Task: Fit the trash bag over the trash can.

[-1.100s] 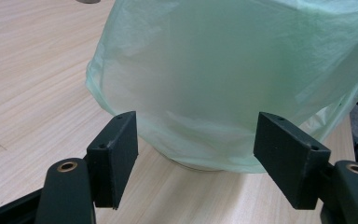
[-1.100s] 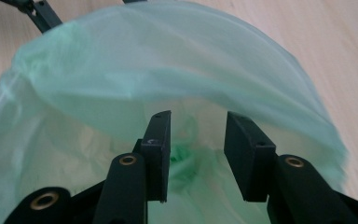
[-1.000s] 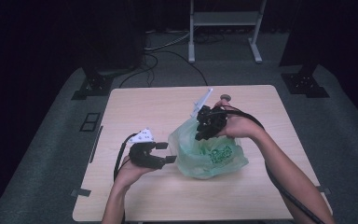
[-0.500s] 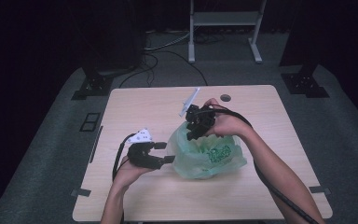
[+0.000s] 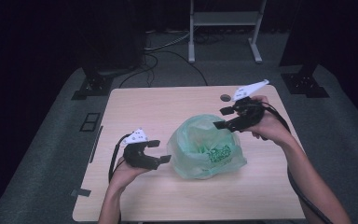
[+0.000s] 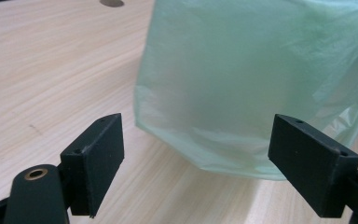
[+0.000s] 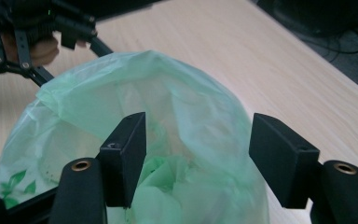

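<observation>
A pale green plastic bag (image 5: 205, 147) with a green print lies rumpled in the middle of the wooden table (image 5: 144, 107). My left gripper (image 5: 160, 151) sits just left of the bag, its jaws open and just widened; the bag (image 6: 251, 79) fills the gap beyond the pads without touching them. My right gripper (image 5: 222, 117) hovers at the bag's upper right, pointing at it. Its jaws have just been opening and stand open, with the bag's puffed top (image 7: 121, 107) below and beyond them, not pinched. The left gripper (image 7: 51, 23) shows far off in the right gripper view.
A small dark round hole (image 5: 225, 98) marks the table's far side, also seen from the left gripper (image 6: 112, 3). Behind the table stand a white frame (image 5: 223, 18), black stand feet and cables on the grey floor.
My right gripper has pulled away from the bag's top toward the right and opened its jaws, leaving the bag free. The left gripper stayed in place and opened slightly.
</observation>
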The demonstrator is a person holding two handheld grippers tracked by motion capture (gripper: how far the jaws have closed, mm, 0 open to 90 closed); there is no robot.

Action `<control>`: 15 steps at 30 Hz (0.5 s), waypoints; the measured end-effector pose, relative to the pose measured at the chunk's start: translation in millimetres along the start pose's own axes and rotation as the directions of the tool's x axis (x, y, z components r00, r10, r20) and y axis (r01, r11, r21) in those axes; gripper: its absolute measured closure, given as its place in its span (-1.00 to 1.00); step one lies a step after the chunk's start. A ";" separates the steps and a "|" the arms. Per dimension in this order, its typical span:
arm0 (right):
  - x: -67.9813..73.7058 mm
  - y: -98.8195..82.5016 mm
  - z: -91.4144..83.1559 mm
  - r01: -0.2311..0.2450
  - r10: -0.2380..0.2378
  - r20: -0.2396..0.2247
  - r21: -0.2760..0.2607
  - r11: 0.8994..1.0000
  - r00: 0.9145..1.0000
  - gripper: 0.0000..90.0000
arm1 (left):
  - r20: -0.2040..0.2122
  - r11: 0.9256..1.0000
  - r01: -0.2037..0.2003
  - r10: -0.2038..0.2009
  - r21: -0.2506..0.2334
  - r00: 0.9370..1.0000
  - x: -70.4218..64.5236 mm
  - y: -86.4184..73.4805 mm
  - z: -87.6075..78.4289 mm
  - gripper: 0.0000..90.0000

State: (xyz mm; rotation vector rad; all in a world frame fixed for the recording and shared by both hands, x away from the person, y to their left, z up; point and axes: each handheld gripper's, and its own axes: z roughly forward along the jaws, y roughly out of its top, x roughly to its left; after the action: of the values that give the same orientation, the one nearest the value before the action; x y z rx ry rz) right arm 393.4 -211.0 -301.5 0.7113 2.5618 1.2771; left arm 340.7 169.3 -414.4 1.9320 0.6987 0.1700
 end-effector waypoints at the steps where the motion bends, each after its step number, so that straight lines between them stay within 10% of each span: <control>1: -3.0 -5.8 -6.2 -0.008 0.008 0.010 -0.023 1.000 1.000 -0.22 | -0.005 1.000 0.002 -0.002 -0.004 1.000 0.8 -0.4 -1.2 -0.62; 15: -30.7 -85.4 -38.5 -0.169 0.180 0.083 -0.116 0.979 0.980 -0.25 | -0.026 1.000 0.015 -0.015 0.002 1.000 4.6 -4.9 -4.5 -0.62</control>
State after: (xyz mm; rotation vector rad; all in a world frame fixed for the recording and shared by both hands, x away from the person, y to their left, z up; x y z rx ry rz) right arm 377.2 -297.1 -346.8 0.9672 2.3800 1.3882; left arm 340.7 176.7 -417.4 1.9293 0.7310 0.1854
